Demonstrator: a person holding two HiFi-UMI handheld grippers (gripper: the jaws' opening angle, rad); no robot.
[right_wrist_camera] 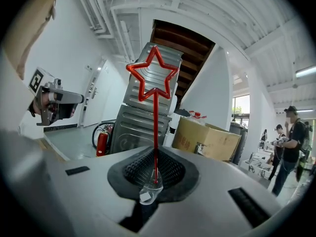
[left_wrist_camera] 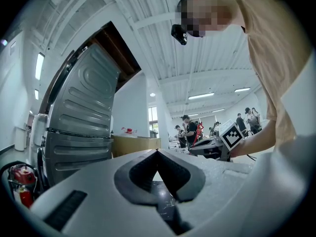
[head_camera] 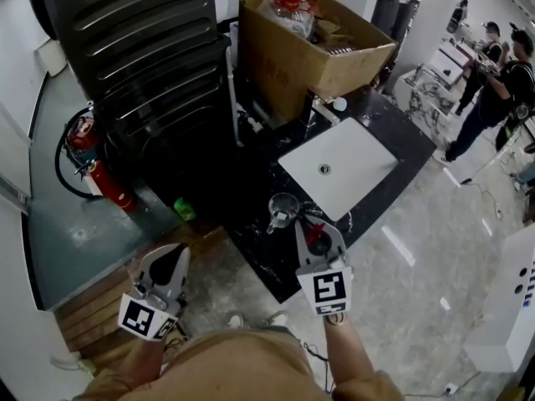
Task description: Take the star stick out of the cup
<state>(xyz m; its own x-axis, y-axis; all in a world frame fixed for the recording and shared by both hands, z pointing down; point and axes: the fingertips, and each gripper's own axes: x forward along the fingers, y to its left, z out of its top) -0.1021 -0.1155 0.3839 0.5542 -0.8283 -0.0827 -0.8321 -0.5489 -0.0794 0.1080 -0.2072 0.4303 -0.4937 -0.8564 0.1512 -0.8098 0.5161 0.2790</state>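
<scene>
Right gripper [head_camera: 318, 232] [right_wrist_camera: 155, 154]: the jaws are closed on the lower stem of the star stick [head_camera: 316, 239] [right_wrist_camera: 156, 122]. In the right gripper view the red stem rises straight out from between the dark ribbed pads, and the open star outline sits at the upper centre of the frame. A short clear tip of the stick projects behind the pads toward the camera.

Left gripper [head_camera: 167, 257] [left_wrist_camera: 157, 154]: the jaws are pressed together, with only a small gap behind the tips, and nothing is held between them. In the head view it sits at the lower left, well apart from the cup [head_camera: 282, 208].

Location of the stick: in the head view it lies in the right gripper at lower centre, outside the cup. The cup is metallic and stands on the black counter [head_camera: 251, 241], just beside the right gripper's tips, to their upper left. Whether the stick touches the cup rim cannot be told.

Surroundings, head view:
- A white sink [head_camera: 351, 161] is set into the counter, to the upper right of the cup.
- A cardboard box [head_camera: 292, 65] stands at the top centre.
- A red extinguisher [head_camera: 107, 178] is at the left, beside a large dark ribbed panel [head_camera: 142, 40].

The left gripper view shows the right gripper [left_wrist_camera: 217, 144] at the right of centre, with the stick [left_wrist_camera: 199, 132] pointing up.
</scene>
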